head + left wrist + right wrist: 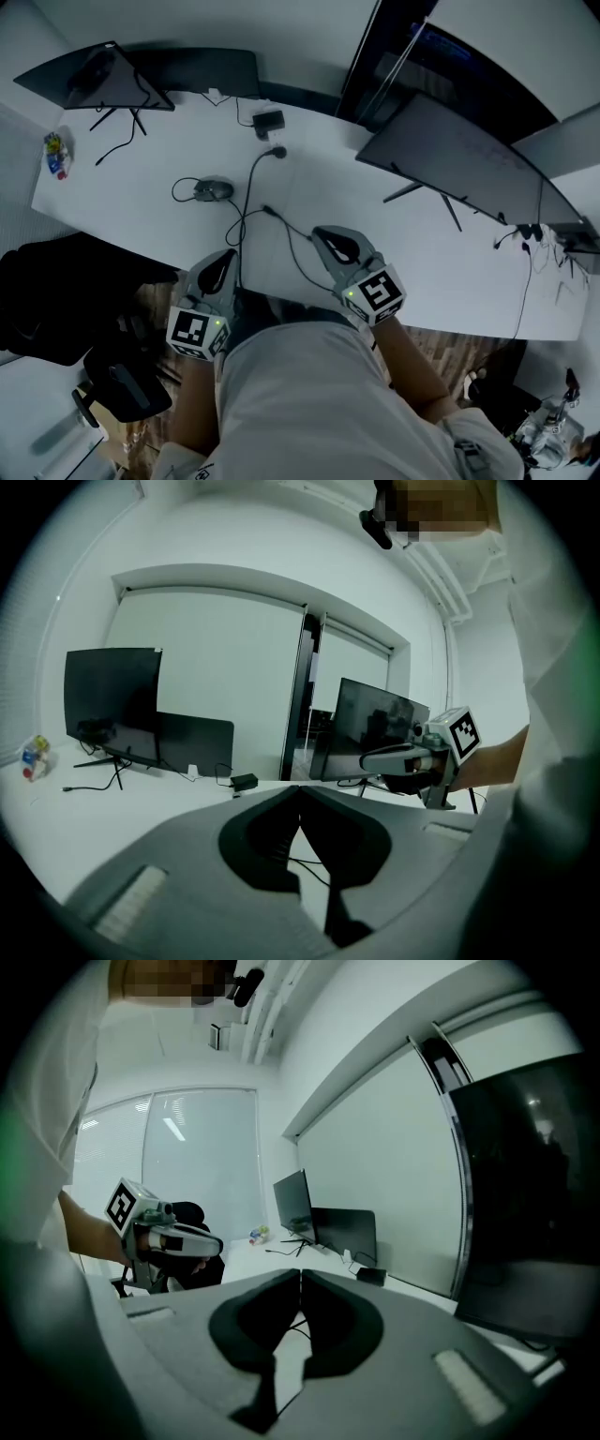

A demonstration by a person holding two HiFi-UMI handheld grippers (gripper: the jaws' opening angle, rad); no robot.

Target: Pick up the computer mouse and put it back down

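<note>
In the head view a grey computer mouse [214, 190] lies on the white desk [141, 202], with its cable looping to the left of it. Neither gripper view shows the mouse. My left gripper [228, 254] is at the desk's near edge, well short of the mouse, with its jaws together and nothing between them [300, 790]. Further right, over the desk near a black cable, my right gripper [324, 232] is likewise shut and empty [300, 1275]. Each gripper also shows in the other's view: the right gripper [412, 757] and the left gripper [174, 1239].
Two dark monitors [94, 75] stand at the back left and a large one [469, 159] at the right. A black power adapter [268, 122] and cables [246, 220] lie mid-desk. A small colourful item [56, 155] sits at the left end. A black chair [66, 300] is below left.
</note>
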